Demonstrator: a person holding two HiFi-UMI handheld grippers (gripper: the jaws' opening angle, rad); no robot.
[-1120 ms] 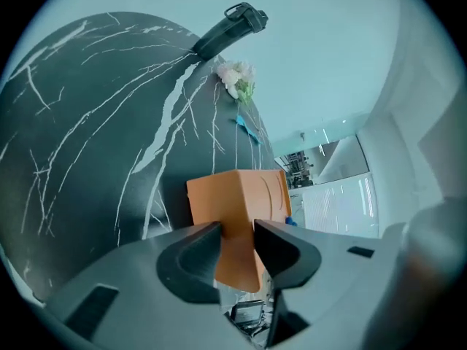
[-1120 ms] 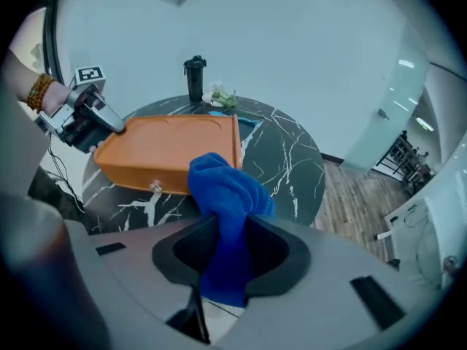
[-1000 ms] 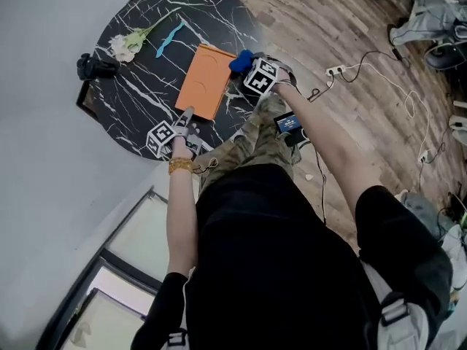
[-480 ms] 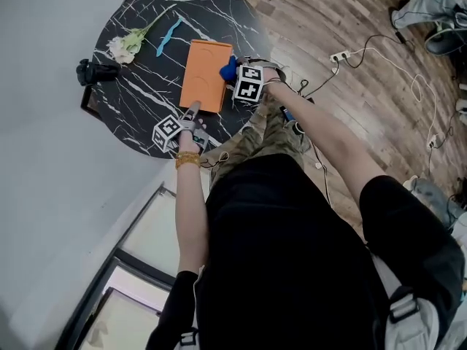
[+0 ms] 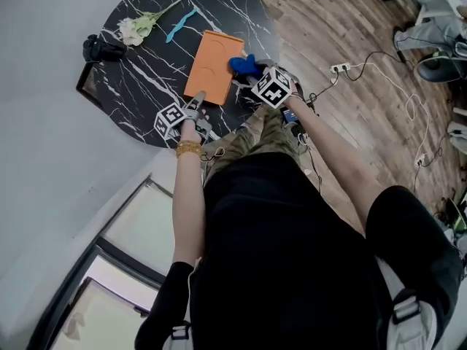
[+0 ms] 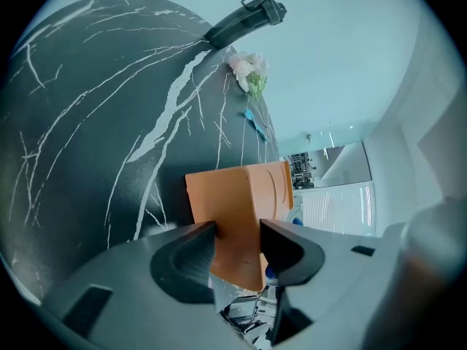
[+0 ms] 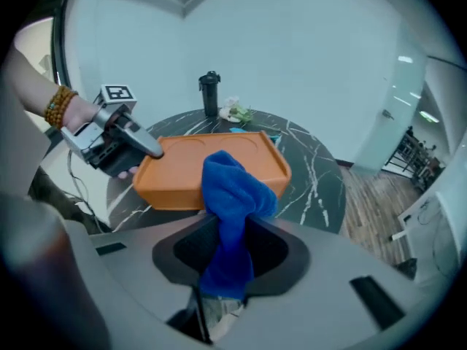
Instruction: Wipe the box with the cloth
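Note:
The flat orange box point(image 5: 211, 64) lies on the round black marble table point(image 5: 139, 79). My left gripper point(image 5: 197, 99) is at the box's near corner. In the left gripper view that box point(image 6: 241, 203) corner stands between the jaws of the left gripper point(image 6: 237, 246), which have just been opening; the pads sit close on either side without a visible squeeze. My right gripper point(image 5: 255, 75) is shut on the blue cloth point(image 5: 246, 65), just off the box's right edge. From the right gripper point(image 7: 232, 243) the cloth point(image 7: 232, 195) bunches up in front of the box point(image 7: 182, 166).
A black bottle point(image 5: 98, 49) lies at the table's far left, with a white flower point(image 5: 139, 28) and a small blue piece point(image 5: 179, 24) beyond the box. A power strip point(image 5: 339, 69) and cables trail over the wood floor at right. A wall runs along the left.
My right gripper has carried the cloth from the box's right edge up and off to the right. My left gripper has stayed at the near corner.

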